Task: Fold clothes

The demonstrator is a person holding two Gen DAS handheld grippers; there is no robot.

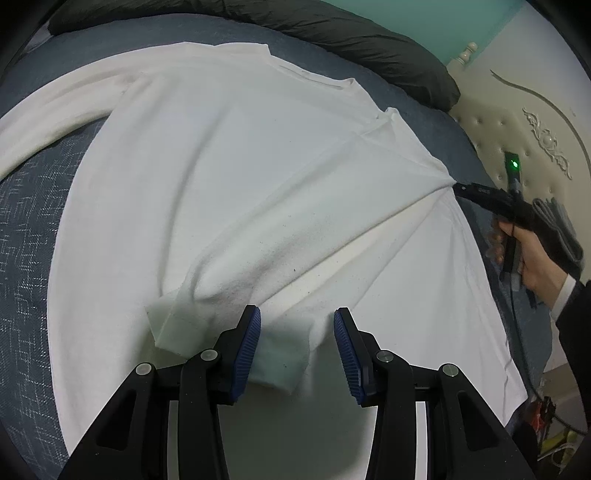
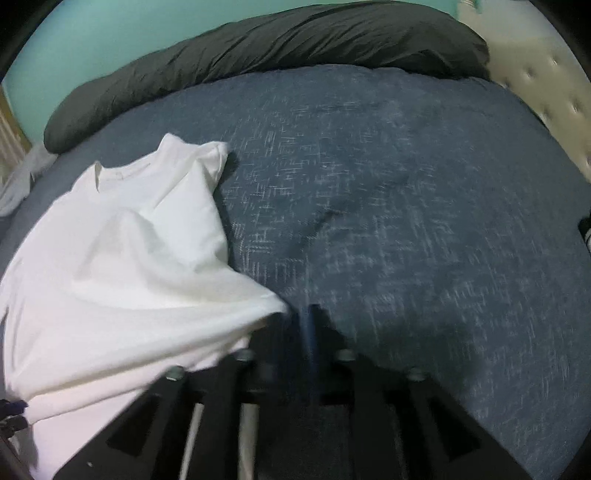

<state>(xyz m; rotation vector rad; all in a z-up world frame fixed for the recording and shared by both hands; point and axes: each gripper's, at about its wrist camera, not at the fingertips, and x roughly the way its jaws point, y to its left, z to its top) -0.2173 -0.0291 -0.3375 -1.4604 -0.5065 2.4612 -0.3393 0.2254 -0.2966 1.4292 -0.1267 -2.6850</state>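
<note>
A white long-sleeved shirt [image 1: 240, 177] lies spread on the blue bed cover [image 1: 33, 229]. One sleeve is folded across its body, and the cuff [image 1: 221, 343] ends just in front of my left gripper [image 1: 297, 347]. That gripper is open, its blue pads either side of the cuff and not gripping it. My right gripper [image 1: 463, 190] is shut on the shirt's side edge and pulls the cloth taut. In the blurred right wrist view the shirt [image 2: 122, 266] bunches to the left, pinched at the fingers of the right gripper [image 2: 299, 317].
A dark grey duvet [image 1: 332, 33] runs along the far side of the bed. A cream tufted headboard [image 1: 524, 122] stands to the right. A hand [image 1: 532, 254] in a dark sleeve holds the right gripper. Bare blue cover [image 2: 406, 221] spreads right of the shirt.
</note>
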